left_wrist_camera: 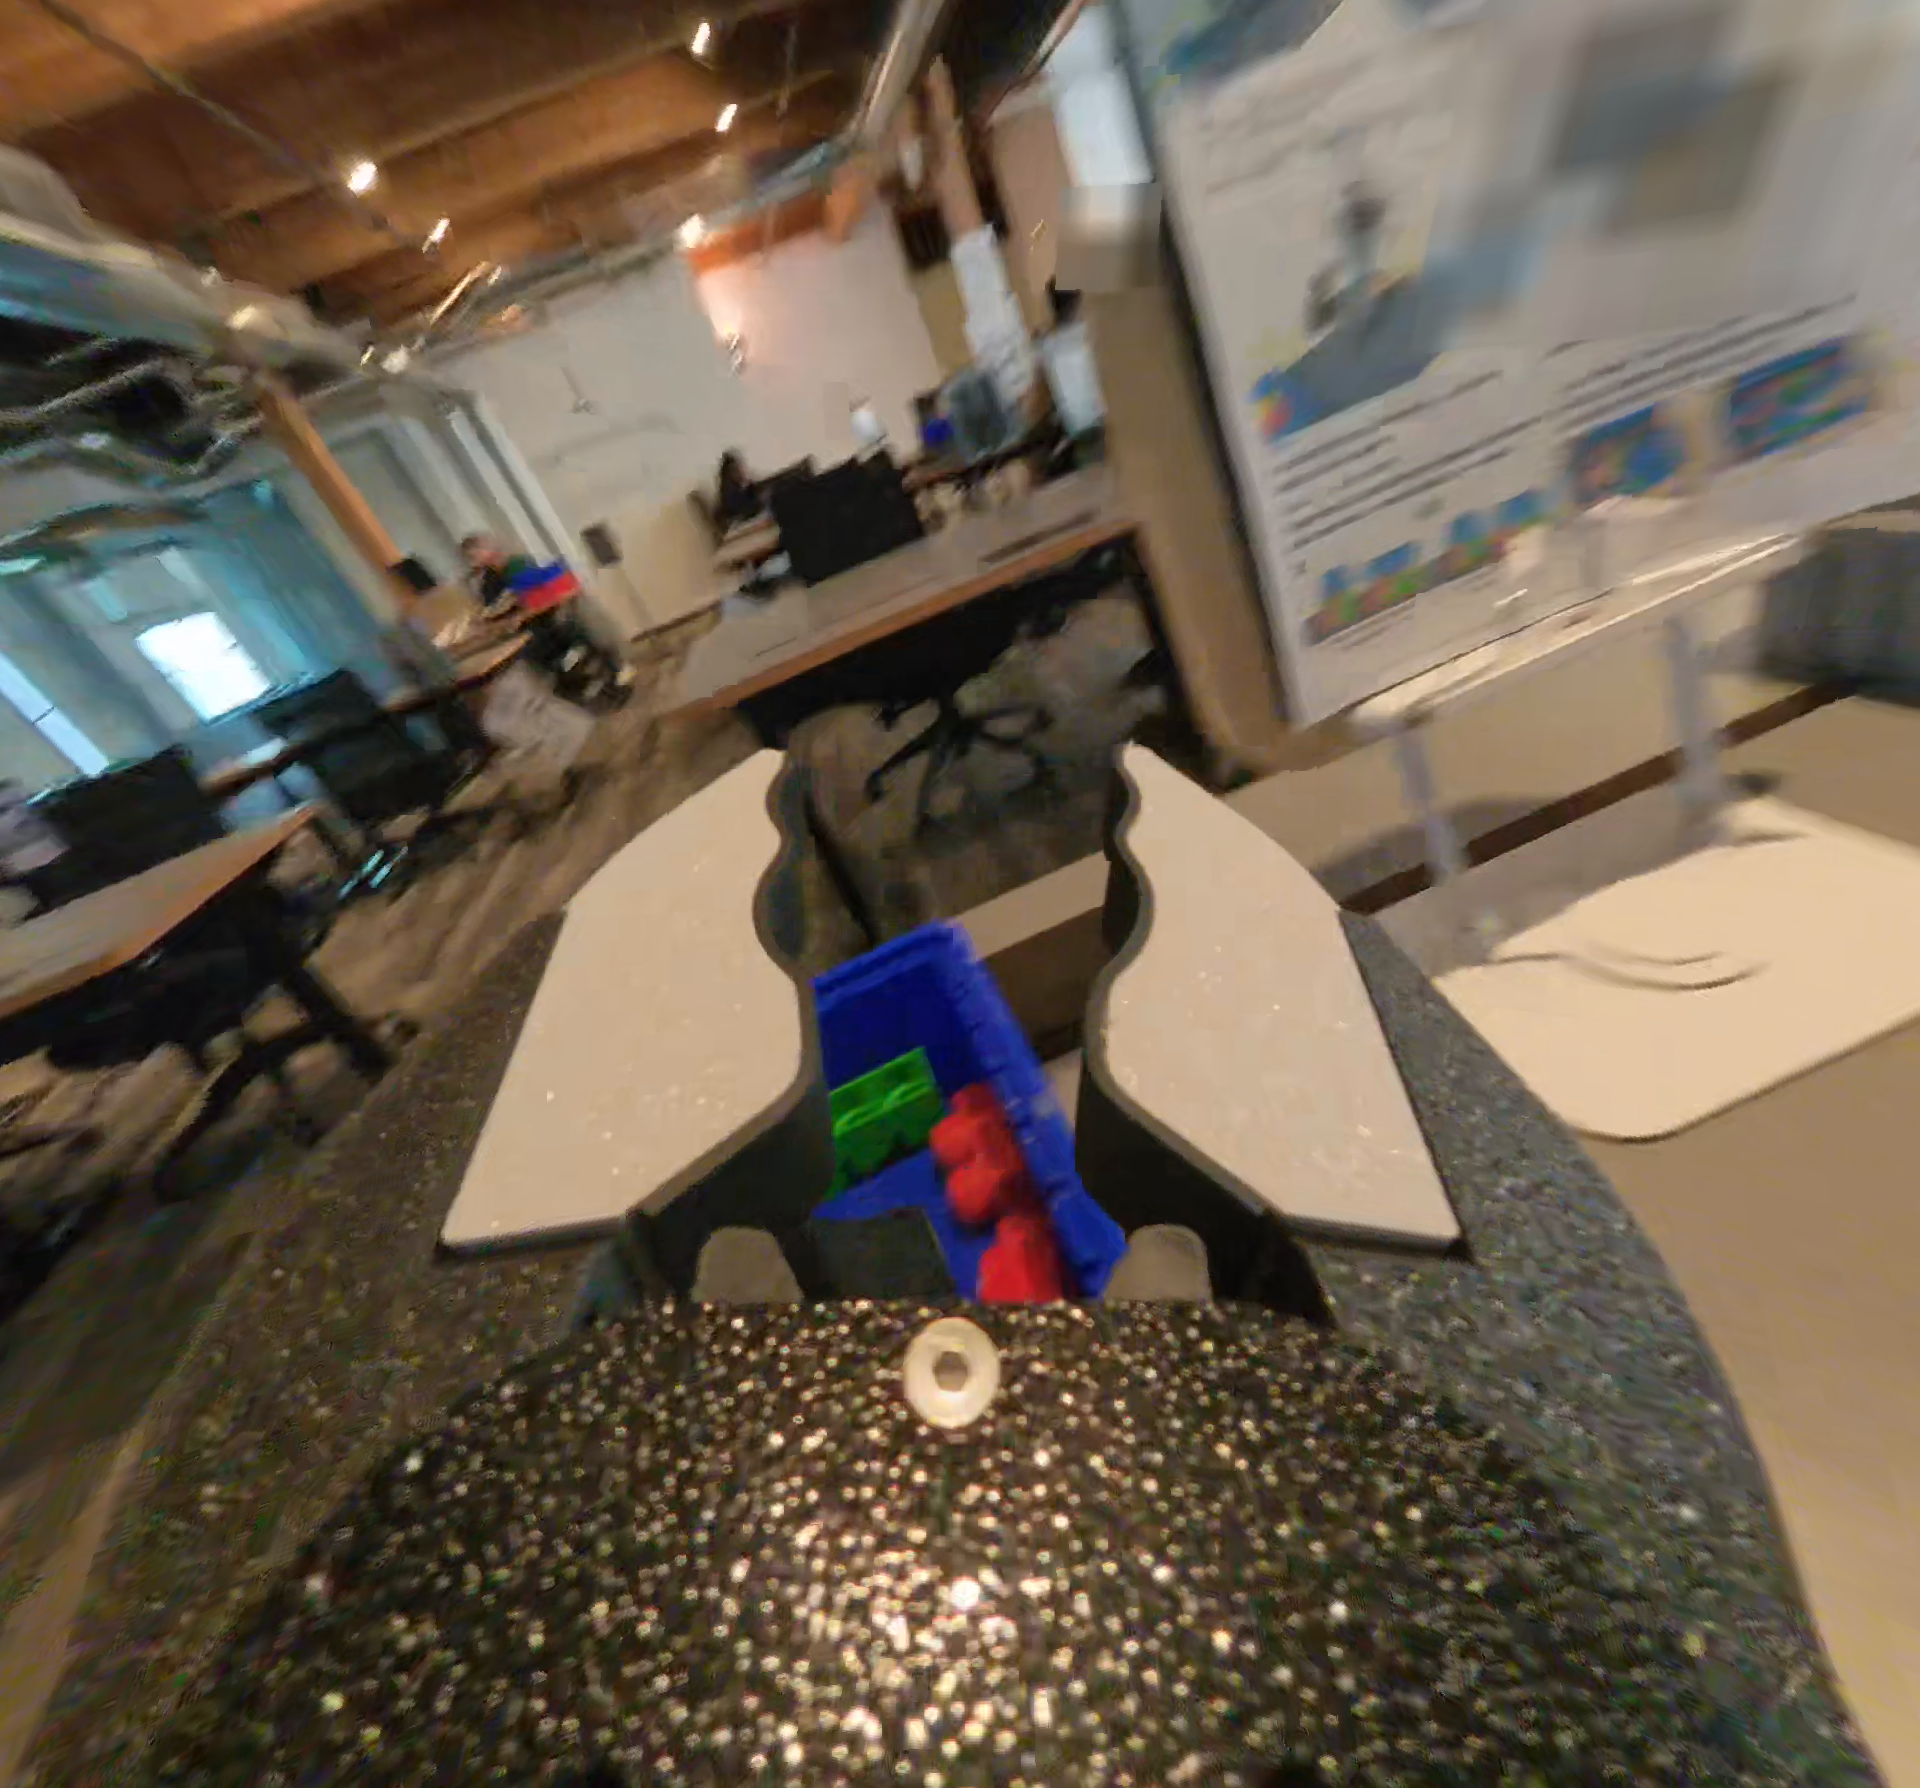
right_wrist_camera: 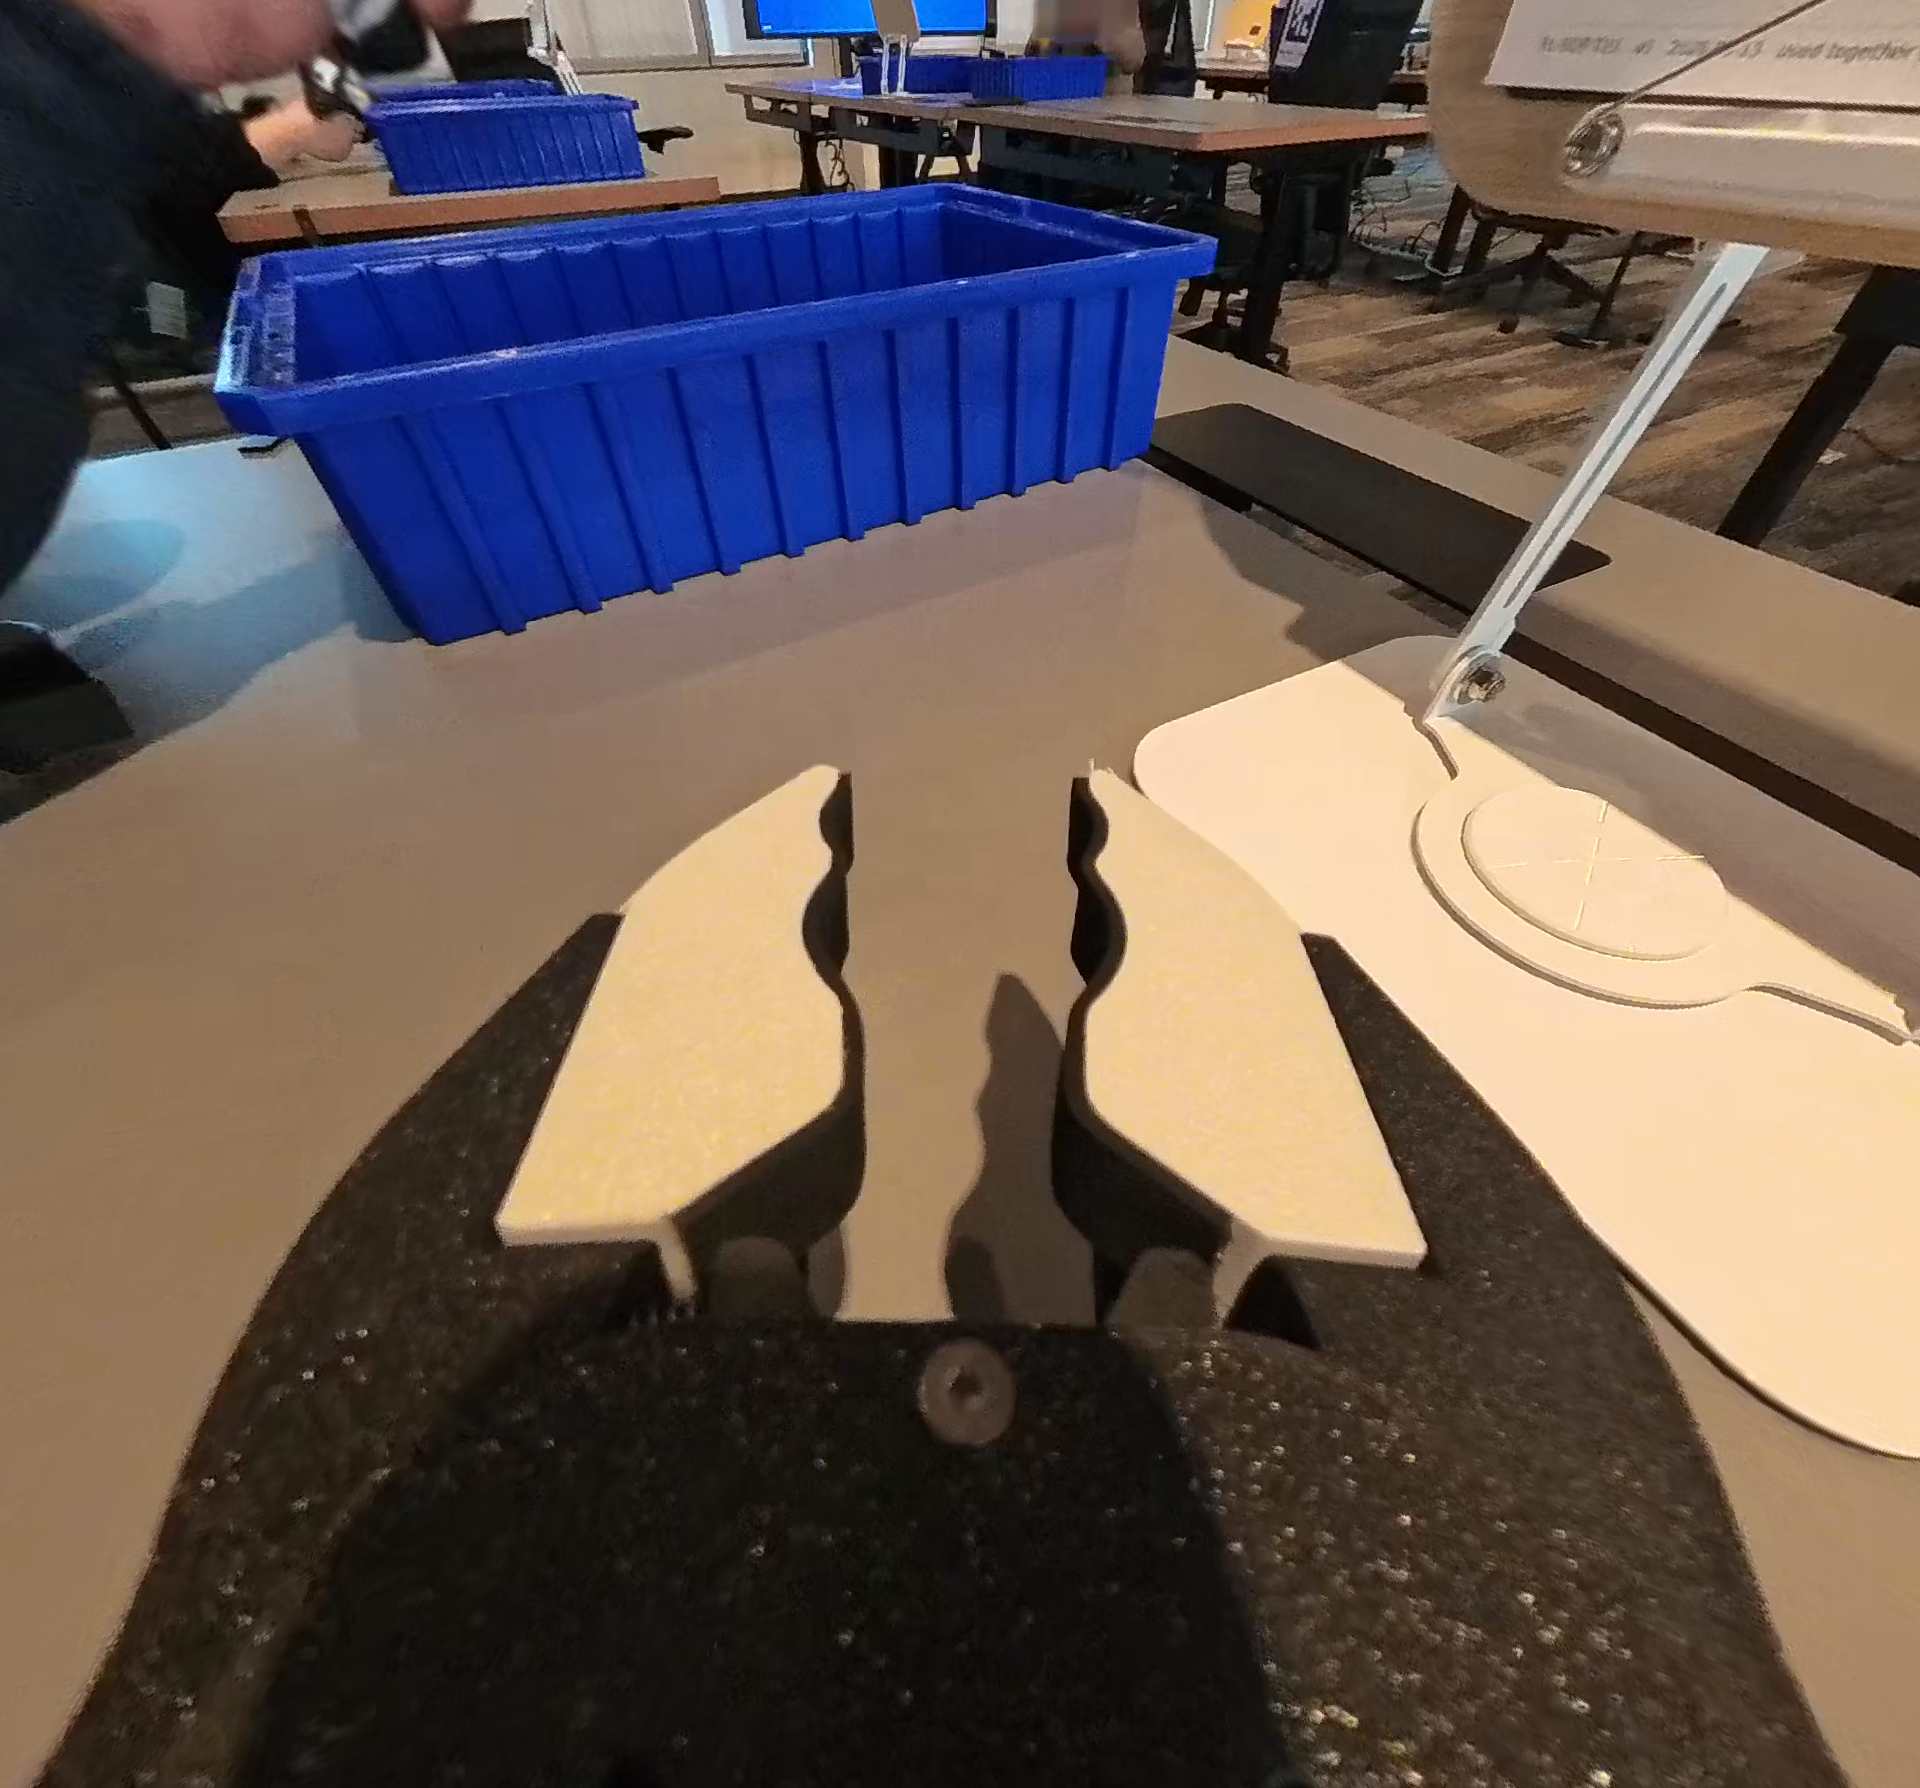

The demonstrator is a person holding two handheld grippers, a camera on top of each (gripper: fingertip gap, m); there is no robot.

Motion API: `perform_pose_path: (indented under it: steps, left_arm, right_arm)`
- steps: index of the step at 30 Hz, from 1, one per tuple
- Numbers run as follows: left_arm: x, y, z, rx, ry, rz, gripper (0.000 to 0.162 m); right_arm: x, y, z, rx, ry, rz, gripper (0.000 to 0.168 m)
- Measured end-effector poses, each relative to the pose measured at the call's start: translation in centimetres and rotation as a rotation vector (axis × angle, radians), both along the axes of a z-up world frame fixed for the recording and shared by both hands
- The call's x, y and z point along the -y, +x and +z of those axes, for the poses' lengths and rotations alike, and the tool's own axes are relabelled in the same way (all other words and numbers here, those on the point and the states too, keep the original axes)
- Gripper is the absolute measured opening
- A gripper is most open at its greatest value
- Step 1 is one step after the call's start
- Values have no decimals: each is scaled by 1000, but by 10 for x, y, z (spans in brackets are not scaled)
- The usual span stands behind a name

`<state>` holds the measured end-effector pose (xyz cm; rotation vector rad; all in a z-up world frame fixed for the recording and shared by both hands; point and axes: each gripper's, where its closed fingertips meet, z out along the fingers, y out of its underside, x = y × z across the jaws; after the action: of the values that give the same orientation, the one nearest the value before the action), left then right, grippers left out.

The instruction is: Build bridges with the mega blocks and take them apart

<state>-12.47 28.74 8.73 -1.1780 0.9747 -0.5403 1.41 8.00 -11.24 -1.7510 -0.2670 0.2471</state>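
Observation:
In the left wrist view my left gripper [left_wrist_camera: 951,782] is open and empty, held above a blue bin [left_wrist_camera: 925,1000] seen between its fingers. The bin holds a green block [left_wrist_camera: 878,1110] and red blocks [left_wrist_camera: 977,1156]. The view is blurred. In the right wrist view my right gripper [right_wrist_camera: 956,788] is open and empty, low over the grey table [right_wrist_camera: 935,616]. The blue bin [right_wrist_camera: 707,408] stands ahead and to the left of it; its inside is hidden from this view.
A white stand base [right_wrist_camera: 1507,1011] with a slanted metal strut [right_wrist_camera: 1590,481] lies on the table at the right and carries a poster board [left_wrist_camera: 1507,232]. A person's hand and dark sleeve [right_wrist_camera: 94,128] are at the far left. Desks, chairs and other blue bins stand behind. My right fingertips sit around 30 cm from my left ones.

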Motion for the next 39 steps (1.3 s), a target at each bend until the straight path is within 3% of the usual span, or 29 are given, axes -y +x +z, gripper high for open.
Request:
perform_pose_path:
  steps: [3,6,8,13,17,22,24,29,39]
  left_arm:
    - [-54,-10,-37,-81,-81,112,55]
    - [-96,-27,-100,-222,-231,211,57]
    - [-101,-37,-132,-343,-380,228,59]
    - [-114,-74,-144,-400,-469,386,55]
    - [-119,-103,-187,-541,-625,482,56]
    - [-103,-109,-238,-715,-800,429,59]
    - [-99,-104,-242,-742,-806,396,60]
    - [-127,-107,-176,-445,-613,503,56]
    - [-127,-134,-208,-496,-758,530,70]
  right_arm:
    - [1,-1,0,5,1,3,40]
    - [1,-1,0,-7,-5,14,39]
    - [1,-2,-1,-20,-13,26,39]
    - [2,-3,0,-48,-18,51,38]
    - [2,-4,0,-50,-17,59,38]
    - [2,-4,0,-49,-14,60,38]
    - [2,-4,0,-48,-13,59,38]
    - [2,-4,0,-47,-12,56,38]
    - [2,-4,0,-44,-12,55,38]
